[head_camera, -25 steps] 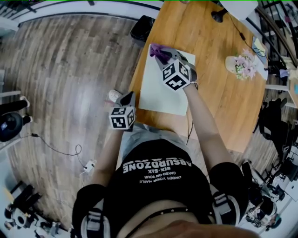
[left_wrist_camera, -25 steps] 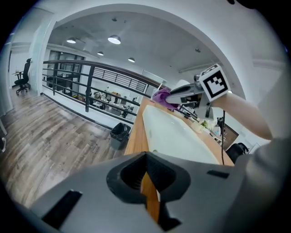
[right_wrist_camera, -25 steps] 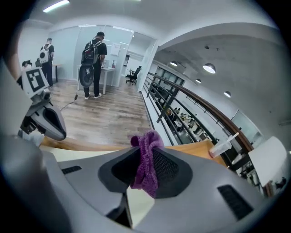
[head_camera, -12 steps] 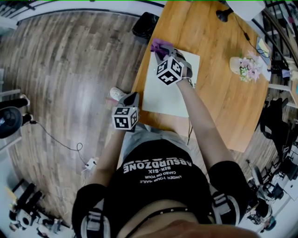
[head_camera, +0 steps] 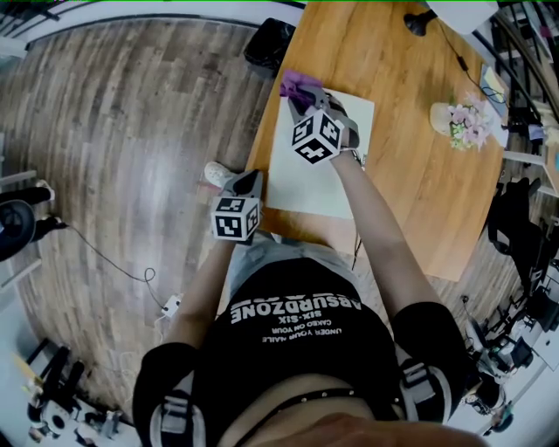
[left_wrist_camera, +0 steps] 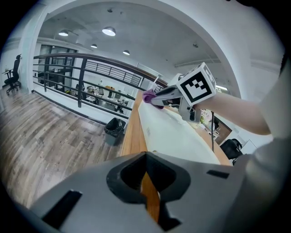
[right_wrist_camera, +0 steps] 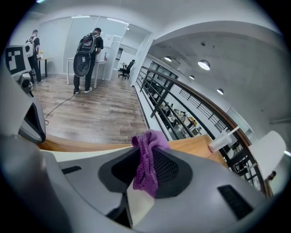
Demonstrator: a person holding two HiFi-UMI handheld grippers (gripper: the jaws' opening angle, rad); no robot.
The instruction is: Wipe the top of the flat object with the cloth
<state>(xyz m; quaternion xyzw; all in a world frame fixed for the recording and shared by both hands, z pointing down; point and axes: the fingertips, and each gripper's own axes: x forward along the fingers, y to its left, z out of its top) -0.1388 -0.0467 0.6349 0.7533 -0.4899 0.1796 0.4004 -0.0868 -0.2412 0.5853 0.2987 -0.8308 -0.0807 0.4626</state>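
The flat white board (head_camera: 319, 166) lies on the wooden table (head_camera: 410, 175), near its left edge. My right gripper (head_camera: 304, 103) is shut on the purple cloth (head_camera: 300, 85) and holds it at the board's far left corner. In the right gripper view the cloth (right_wrist_camera: 148, 159) hangs bunched between the jaws, with the board (right_wrist_camera: 138, 205) just below. My left gripper (head_camera: 247, 182) hangs off the table's left edge, over the floor, shut on nothing. From the left gripper view I see the board (left_wrist_camera: 177, 136), the cloth (left_wrist_camera: 148, 96) and the right gripper (left_wrist_camera: 157, 96) beyond.
A pot of pink flowers (head_camera: 461, 122) stands at the table's right side, and a black lamp base with a cable (head_camera: 419, 22) at the far end. A black bin (head_camera: 269, 48) sits on the floor by the table's far left corner. People (right_wrist_camera: 88, 50) stand in the distance.
My right gripper has slid a little left along the far part of the board, taking the purple cloth with it. My left gripper has hardly moved.
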